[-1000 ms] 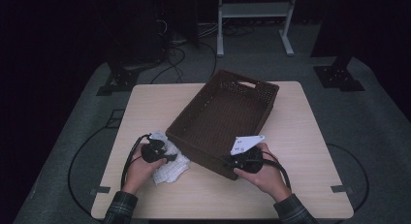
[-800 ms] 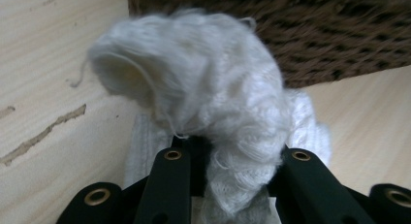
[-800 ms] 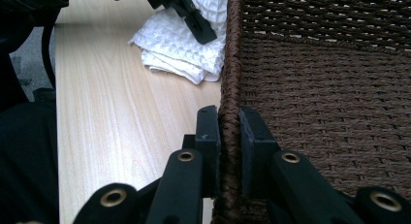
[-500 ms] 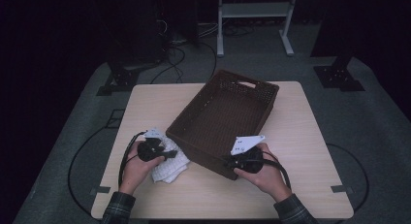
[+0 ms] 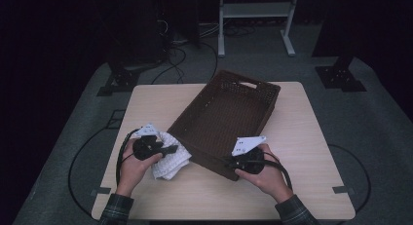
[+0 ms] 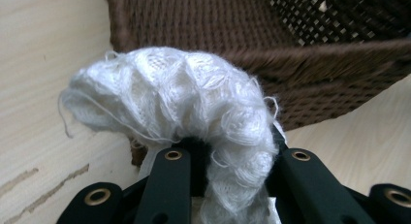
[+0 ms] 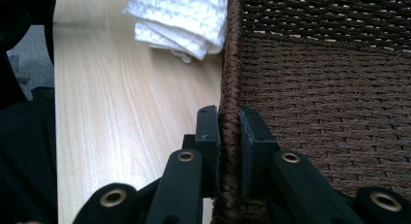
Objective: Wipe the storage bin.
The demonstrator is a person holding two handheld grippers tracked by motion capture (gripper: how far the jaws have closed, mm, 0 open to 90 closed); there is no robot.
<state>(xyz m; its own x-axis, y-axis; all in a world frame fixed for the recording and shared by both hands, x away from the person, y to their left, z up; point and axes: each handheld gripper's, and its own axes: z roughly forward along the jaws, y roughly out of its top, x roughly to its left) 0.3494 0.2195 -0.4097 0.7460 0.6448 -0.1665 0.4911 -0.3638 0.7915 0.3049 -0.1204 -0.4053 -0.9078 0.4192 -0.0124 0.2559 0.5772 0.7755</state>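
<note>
white cloth [image 6: 194, 107] in left gripper [image 6: 232, 161]

The brown basket [image 5: 229, 122] blocks the table's [image 5: 302, 186] middle; its right side lies open.

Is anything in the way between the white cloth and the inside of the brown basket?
Just the basket's own near wall, which stands between the cloth and the inside. The left gripper is clamped on the cloth, so it would likely need to go up over that rim. The right gripper pinches the rim farther along.
</note>
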